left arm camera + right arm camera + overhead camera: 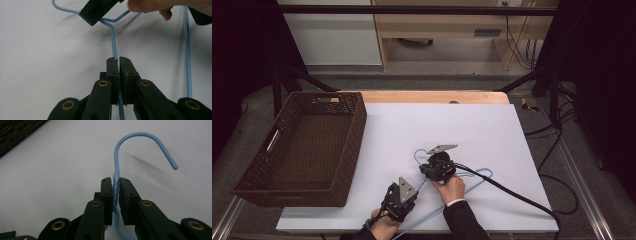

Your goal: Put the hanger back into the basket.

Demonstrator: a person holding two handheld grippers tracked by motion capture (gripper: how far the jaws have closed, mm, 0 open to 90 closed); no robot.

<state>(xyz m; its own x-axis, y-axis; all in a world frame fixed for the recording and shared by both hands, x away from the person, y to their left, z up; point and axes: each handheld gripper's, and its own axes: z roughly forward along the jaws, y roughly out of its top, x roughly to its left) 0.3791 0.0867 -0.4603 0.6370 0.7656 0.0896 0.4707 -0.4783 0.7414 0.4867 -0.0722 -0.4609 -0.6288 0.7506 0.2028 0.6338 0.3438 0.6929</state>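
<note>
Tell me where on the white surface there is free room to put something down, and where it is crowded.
Free: the far strip of the white sheet between the wicker basket and the sheet's right edge, and the right side beyond the black cable. Crowded: the near middle, where the left gripper and right gripper clamp the blue hanger.

Tongs (115,186) pinching hanger (140,138) neck
</note>
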